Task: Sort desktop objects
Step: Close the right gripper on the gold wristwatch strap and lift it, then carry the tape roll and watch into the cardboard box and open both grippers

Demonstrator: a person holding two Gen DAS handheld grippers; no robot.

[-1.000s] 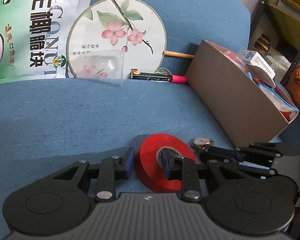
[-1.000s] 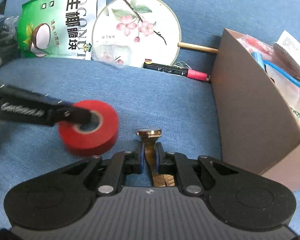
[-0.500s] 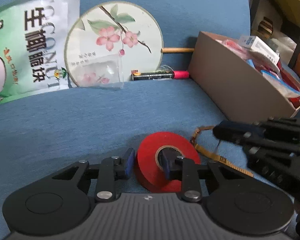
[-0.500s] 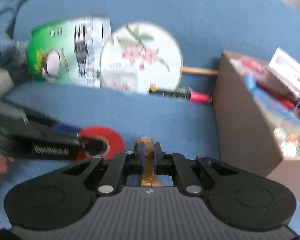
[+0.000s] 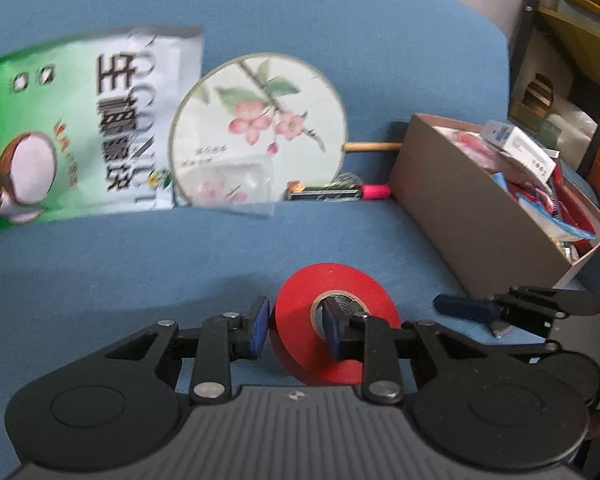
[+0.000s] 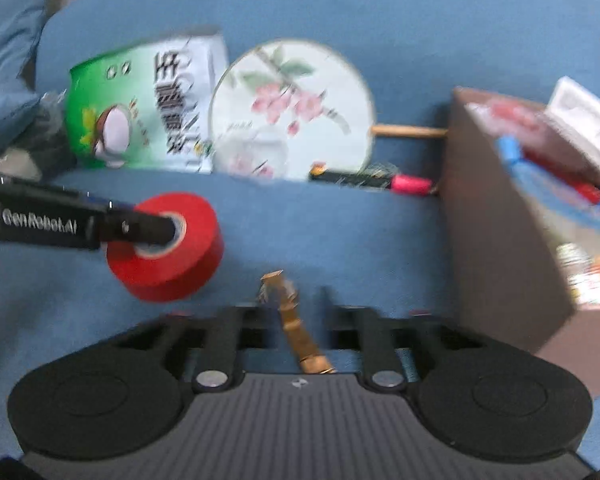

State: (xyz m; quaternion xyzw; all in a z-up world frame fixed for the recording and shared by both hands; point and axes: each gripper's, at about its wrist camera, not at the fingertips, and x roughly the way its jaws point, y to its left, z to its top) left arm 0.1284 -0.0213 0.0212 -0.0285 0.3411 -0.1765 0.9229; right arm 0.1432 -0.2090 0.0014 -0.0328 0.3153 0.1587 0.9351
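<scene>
right claw (image 6: 290, 312) jaws have just been opening: a second ago they pinched the gold watch (image 6: 290, 312) strap, now they stand apart with the strap loose between them, pads not pressing, view blurred. watch face end points away from the claw, over the blue sofa seat (image 6: 340, 236), left of the cardboard box (image 6: 500, 240). left claw (image 5: 296, 322) holds the red tape roll (image 5: 336, 320) as before, narrow grip, one finger inside the core and one on the outer rim; the roll now sits higher, clear of the seat, where earlier it was low against it. seen from the right wrist the roll hangs left of the box, well apart from it, just left of the watch. behind, leaning on the sofa back left of the box: round flower fan (image 5: 260, 128) with its wooden handle reaching the box, green coconut snack bag (image 5: 80, 128) further left, black marker with pink cap (image 5: 340, 192) just beside the box's near corner, a clear plastic piece (image 5: 236, 188) in front of the fan. box is full of mixed packets.
</scene>
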